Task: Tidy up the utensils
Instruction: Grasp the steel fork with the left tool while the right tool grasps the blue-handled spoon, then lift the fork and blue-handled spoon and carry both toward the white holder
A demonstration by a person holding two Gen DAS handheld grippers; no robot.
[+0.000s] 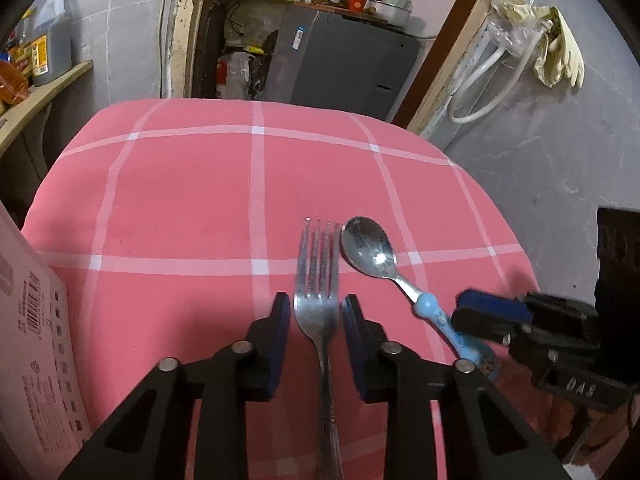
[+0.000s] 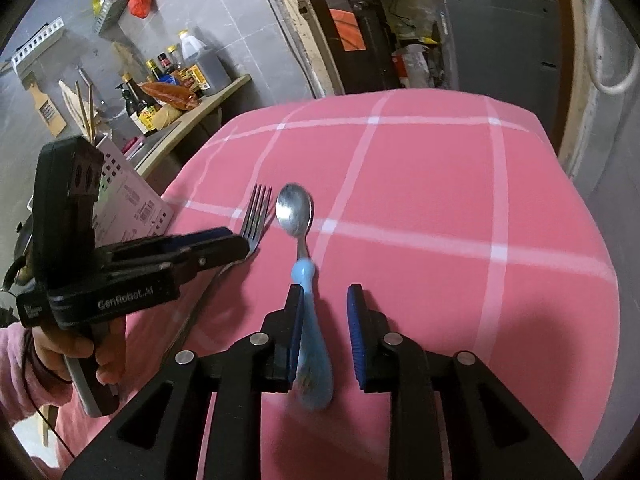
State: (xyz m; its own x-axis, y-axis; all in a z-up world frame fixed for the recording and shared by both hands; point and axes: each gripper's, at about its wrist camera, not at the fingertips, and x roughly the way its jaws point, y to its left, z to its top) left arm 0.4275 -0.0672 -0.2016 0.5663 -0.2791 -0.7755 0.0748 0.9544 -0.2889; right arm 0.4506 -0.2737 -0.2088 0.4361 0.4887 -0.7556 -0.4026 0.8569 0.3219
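Note:
A steel fork point(image 1: 320, 292) lies on the pink checked tablecloth point(image 1: 180, 200), tines pointing away. My left gripper point(image 1: 315, 312) is open, its jaws standing on either side of the fork's neck without closing on it. A spoon with a steel bowl and light blue handle point(image 1: 384, 268) lies just right of the fork. In the right wrist view my right gripper point(image 2: 325, 304) is open around the spoon's blue handle point(image 2: 312, 340), which rests against the left pad. The fork point(image 2: 255, 220) and the left gripper point(image 2: 216, 246) show at the left there.
A white printed cardboard box point(image 1: 36, 344) stands at the table's left edge. A side counter with sauce bottles point(image 2: 176, 84) lies beyond the left edge. A grey appliance point(image 1: 348, 64) stands behind the table. The person's hand point(image 2: 76, 352) holds the left gripper.

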